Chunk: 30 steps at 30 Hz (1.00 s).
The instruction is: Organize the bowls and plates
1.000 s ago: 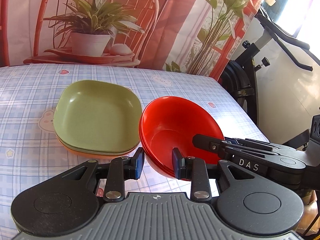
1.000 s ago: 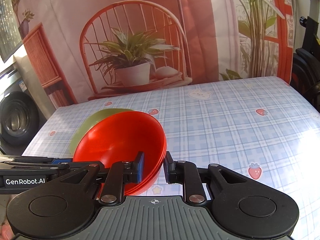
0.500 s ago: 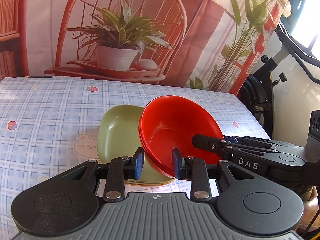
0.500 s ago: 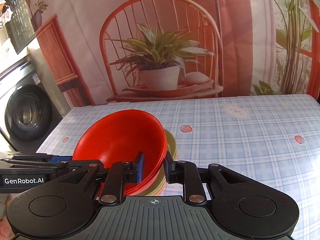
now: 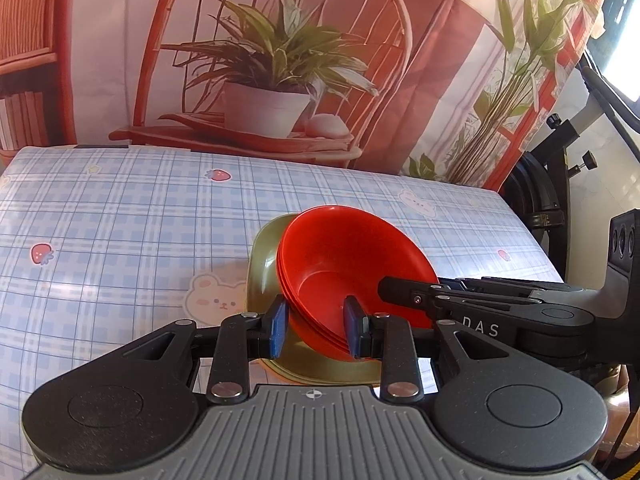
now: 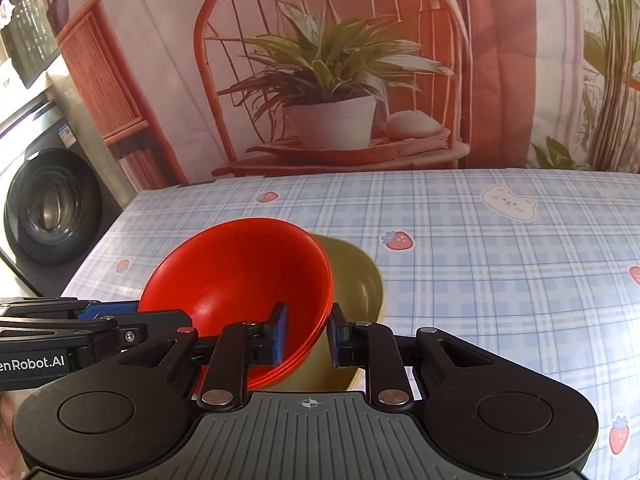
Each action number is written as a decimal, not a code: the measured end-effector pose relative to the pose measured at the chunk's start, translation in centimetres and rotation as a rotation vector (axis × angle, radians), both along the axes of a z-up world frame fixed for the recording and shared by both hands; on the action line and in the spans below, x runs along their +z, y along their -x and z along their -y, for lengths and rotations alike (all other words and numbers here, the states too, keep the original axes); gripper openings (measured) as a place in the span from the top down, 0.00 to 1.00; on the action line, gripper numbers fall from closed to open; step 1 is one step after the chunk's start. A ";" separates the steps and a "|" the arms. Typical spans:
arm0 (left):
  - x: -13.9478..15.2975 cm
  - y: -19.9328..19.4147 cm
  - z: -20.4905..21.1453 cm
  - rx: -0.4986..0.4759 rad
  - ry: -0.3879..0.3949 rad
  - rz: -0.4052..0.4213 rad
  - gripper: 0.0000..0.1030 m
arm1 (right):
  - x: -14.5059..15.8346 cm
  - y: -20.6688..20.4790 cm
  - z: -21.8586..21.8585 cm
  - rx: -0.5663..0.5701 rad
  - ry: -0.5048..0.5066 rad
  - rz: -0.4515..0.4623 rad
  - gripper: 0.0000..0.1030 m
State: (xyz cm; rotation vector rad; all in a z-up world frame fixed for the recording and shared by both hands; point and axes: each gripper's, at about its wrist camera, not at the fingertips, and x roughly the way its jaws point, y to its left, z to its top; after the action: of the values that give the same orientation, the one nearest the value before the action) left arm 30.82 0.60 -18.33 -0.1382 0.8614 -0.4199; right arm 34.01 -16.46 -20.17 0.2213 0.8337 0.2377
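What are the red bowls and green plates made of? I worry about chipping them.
The red bowls look like smooth, semi-gloss plastic: thin rims, uniform colour, soft highlights. The green plates beneath look alike, thin-edged and softly shiny, perhaps melamine. Ceramic can't be ruled out.

Domestic room: table under blue plaid cloth (image 6: 500, 264) printed with bears and strawberries; front-loading washing machine (image 6: 48, 204) far left; exercise bike (image 5: 560, 184) far right; printed chair-and-plant backdrop (image 6: 340, 60) behind.

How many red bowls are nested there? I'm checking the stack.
3 rims show: the red bowls sit nested, held tilted by both tongs above the green plates. More may be hidden inside.
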 end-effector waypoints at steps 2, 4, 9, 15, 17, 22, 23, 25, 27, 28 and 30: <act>-0.4 -0.1 0.2 0.002 -0.012 -0.002 0.70 | -0.3 0.0 -0.1 -0.005 0.003 -0.003 0.81; -0.7 -0.1 0.3 0.004 -0.018 -0.007 0.70 | -0.7 0.0 -0.2 -0.005 0.010 -0.008 0.81; -1.3 -0.2 0.3 0.004 -0.033 -0.012 0.70 | -1.3 0.0 -0.2 -0.001 0.015 -0.014 0.81; -1.3 -0.1 0.2 0.011 -0.041 -0.007 0.70 | -1.1 0.1 -0.2 -0.003 0.022 -0.009 0.80; -1.3 0.0 0.1 0.012 -0.043 -0.009 0.70 | -1.1 0.2 -0.2 -0.001 0.022 -0.009 0.80; -1.3 0.4 0.3 0.008 -0.051 -0.008 0.70 | -0.9 0.5 -0.4 0.007 0.026 -0.011 0.80; -1.3 0.4 0.3 0.009 -0.050 -0.008 0.70 | -0.8 0.6 -0.5 0.009 0.027 -0.012 0.80; -1.2 0.6 0.3 0.011 -0.053 -0.005 0.70 | -0.7 0.8 -0.7 0.010 0.031 -0.012 0.78; -1.1 0.7 0.3 0.014 -0.060 0.000 0.70 | -0.7 1.0 -0.8 0.009 0.034 -0.011 0.78; -1.0 0.8 0.3 0.016 -0.063 0.002 0.70 | -0.6 1.0 -0.8 0.009 0.035 -0.010 0.77; -0.7 1.0 0.3 0.021 -0.071 0.012 0.70 | -0.3 1.3 -0.8 0.005 0.041 -0.006 0.77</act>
State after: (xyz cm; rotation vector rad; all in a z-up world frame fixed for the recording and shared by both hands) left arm 29.80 0.31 -19.06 -0.0793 0.8614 -0.3700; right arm 32.75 -15.68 -20.52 0.1818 0.8442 0.2246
